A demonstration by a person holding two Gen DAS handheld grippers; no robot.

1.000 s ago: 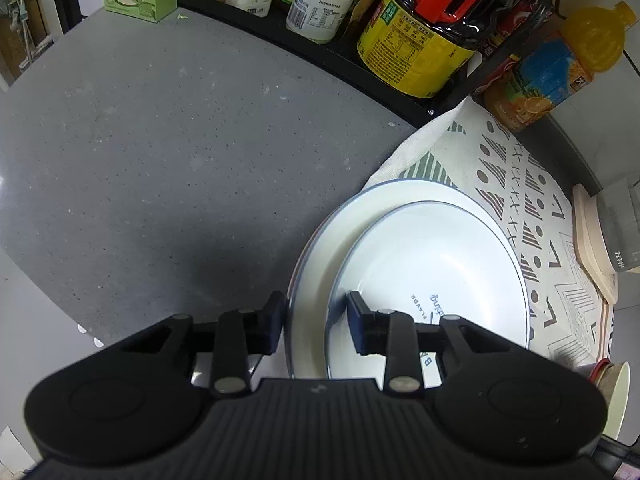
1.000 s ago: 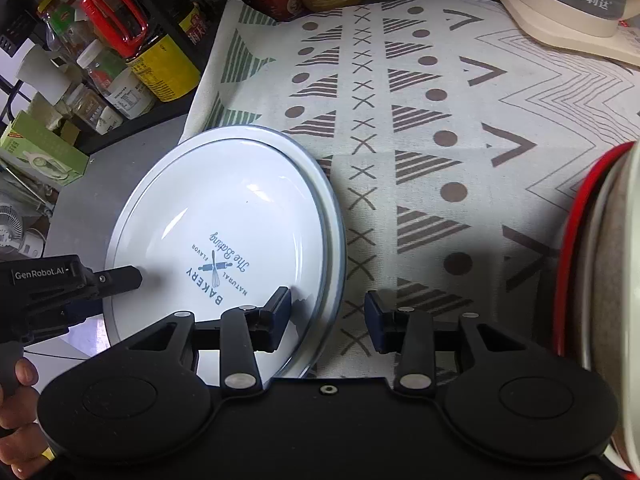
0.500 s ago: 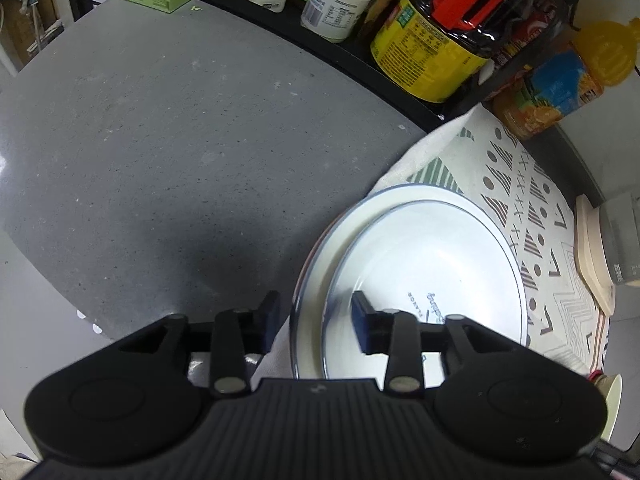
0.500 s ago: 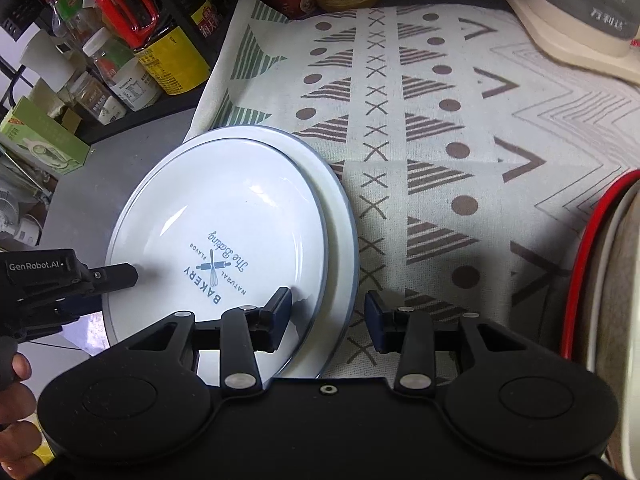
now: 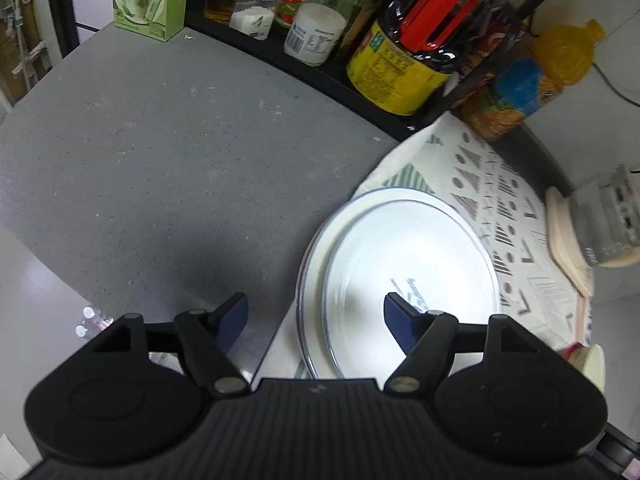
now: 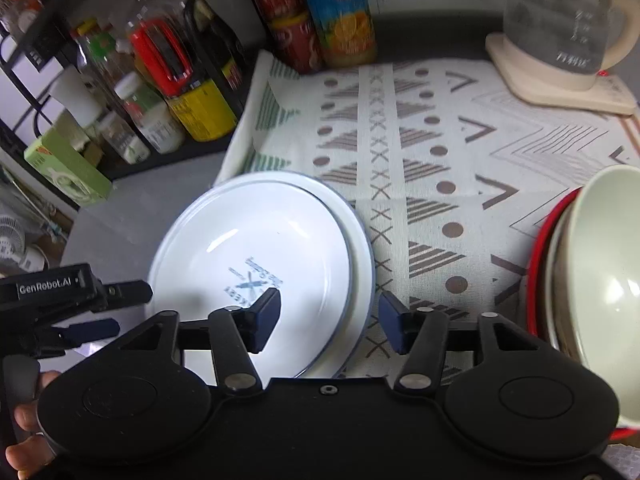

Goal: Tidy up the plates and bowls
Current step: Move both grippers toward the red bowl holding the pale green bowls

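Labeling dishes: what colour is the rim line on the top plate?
Thin blue line on a white top plate, clearest in the right wrist view.

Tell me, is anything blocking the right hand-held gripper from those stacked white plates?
Nothing visible. The right hand-held gripper hangs open right over the near edge of the stacked white plates; only patterned cloth lies beside them.
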